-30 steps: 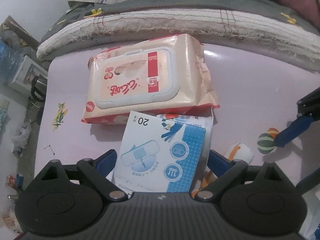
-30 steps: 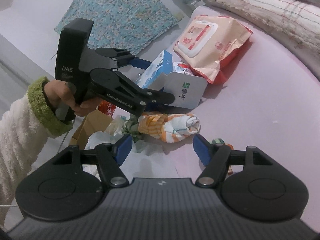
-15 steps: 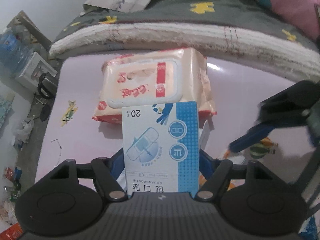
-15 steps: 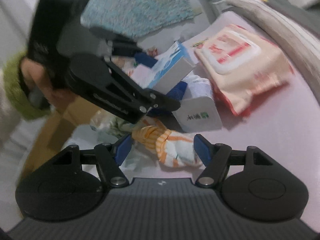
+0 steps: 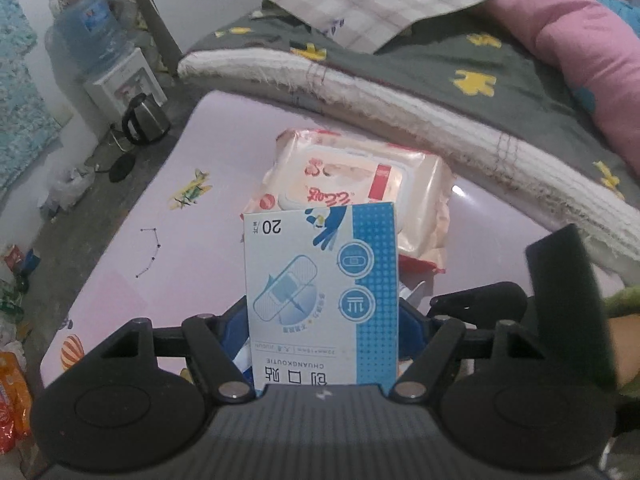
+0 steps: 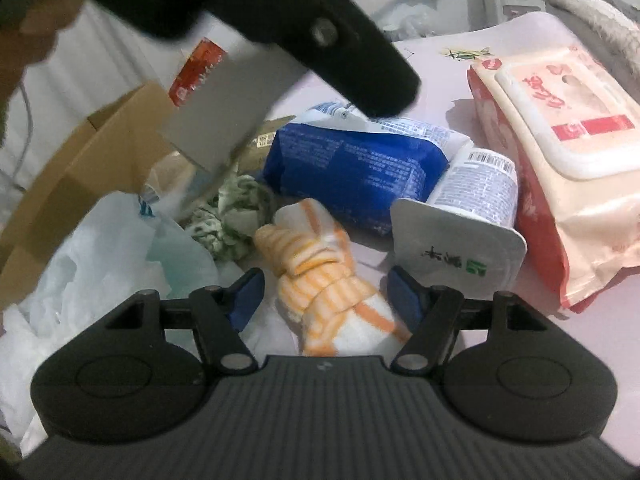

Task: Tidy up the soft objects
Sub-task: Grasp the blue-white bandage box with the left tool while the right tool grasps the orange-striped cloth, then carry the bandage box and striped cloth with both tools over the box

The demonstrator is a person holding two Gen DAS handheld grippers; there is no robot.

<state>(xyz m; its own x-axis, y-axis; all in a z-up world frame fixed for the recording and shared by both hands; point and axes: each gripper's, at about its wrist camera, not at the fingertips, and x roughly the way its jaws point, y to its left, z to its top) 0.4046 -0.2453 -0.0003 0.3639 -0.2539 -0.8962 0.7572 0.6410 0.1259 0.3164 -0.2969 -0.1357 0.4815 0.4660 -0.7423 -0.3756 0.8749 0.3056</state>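
Lifted off the pink bench [image 5: 168, 264], the blue-and-white cardboard plaster box [image 5: 322, 300] sits clamped in the left tongs [image 5: 322, 320], while the right tongs [image 6: 326, 296], just narrowing yet untouching, straddle the orange-striped rolled sock [image 6: 320, 276] at twelve o'clock, needing closure next.

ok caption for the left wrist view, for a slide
Left claw shut on a bandage box, lifted above the wipes pack on the pink table.

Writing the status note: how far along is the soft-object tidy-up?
Done: nothing looks sorted yet. In hand: the left gripper is shut on the plaster box, lifted off the table. The right gripper has just been closing around the orange striped sock, pads not yet pressing. Left: wipes pack, blue pack, yogurt cup, green cloth.
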